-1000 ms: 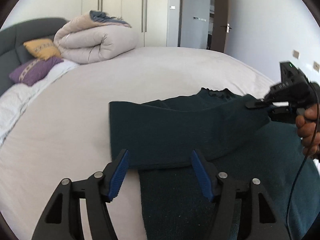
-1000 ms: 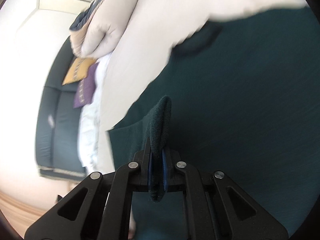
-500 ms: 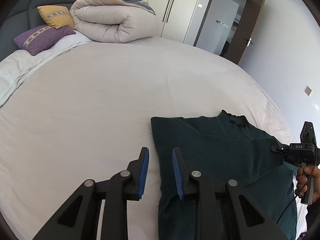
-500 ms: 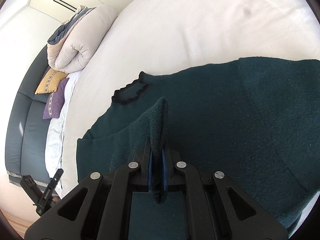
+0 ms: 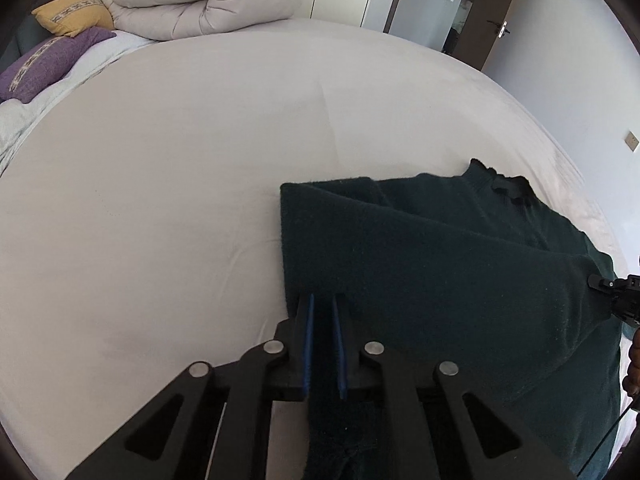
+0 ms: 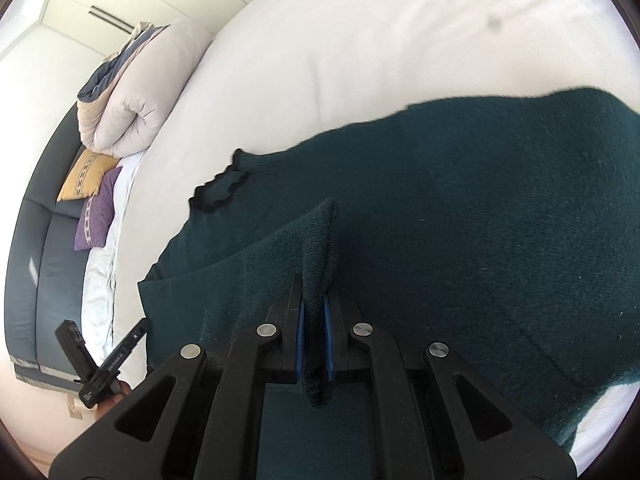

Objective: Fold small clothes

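Sweater (image 5: 460, 280) folds mid-bed — left gripper (image 5: 322, 320) and right gripper (image 6: 314, 312) each pinch its edge, likely to carry that side flap across evenly.

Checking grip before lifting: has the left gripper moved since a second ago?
Yes. The left gripper has moved onto the sweater's left edge and shut on it; earlier it was open.

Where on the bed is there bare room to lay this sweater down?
Bare sheet lies between the sweater and the rolled duvet. It is crowded by the headboard: duvet, yellow pillow, purple pillow.
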Available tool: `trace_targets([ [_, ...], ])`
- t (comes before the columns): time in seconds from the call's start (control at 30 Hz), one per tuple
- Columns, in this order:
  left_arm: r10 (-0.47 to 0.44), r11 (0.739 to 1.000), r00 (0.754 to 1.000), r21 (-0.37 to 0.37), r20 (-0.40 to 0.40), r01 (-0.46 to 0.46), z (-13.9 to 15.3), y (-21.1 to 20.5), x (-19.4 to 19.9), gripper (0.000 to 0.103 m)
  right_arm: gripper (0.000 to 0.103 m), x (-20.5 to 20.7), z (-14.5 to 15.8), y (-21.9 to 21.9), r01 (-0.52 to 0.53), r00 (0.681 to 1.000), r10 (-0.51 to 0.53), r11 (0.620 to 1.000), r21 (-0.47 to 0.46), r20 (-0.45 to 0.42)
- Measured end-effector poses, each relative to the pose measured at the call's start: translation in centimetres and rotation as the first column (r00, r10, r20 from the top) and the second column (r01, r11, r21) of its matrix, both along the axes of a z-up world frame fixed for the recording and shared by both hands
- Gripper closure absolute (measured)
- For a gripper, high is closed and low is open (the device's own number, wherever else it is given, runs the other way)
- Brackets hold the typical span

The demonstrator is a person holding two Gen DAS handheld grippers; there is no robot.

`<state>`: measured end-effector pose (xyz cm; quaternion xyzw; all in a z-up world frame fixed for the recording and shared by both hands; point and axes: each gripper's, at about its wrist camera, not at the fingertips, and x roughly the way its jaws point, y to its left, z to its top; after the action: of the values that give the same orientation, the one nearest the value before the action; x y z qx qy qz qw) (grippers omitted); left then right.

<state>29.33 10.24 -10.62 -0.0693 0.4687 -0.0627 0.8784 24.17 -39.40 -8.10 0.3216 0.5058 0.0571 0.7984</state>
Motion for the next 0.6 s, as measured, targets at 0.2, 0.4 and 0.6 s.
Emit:
trace_targets([
  [0.2, -0.005, 0.992, 0.998, -0.126, 0.067, 0.013, 2.2, 1.4, 0.2, 0.093, 0.096, -1.3, -2.5, -1.4, 0.027, 1.0, -0.026, 0.995, 0.099, -0.016],
  [0.4, -0.026, 0.93, 0.998, -0.367, -0.055, 0.004, 0.0, 3.8, 4.1, 0.07, 0.096, -1.6, -3.1, -1.7, 0.016, 1.0, -0.016, 0.99, 0.143, -0.003],
  [0.6, -0.025, 0.88, 0.998, -0.475, -0.064, -0.009, -1.3, 4.9, 2.2, 0.07, 0.096, -1.7, -3.4, -1.7, 0.019, 1.0, -0.02, 0.984, 0.178, 0.004],
])
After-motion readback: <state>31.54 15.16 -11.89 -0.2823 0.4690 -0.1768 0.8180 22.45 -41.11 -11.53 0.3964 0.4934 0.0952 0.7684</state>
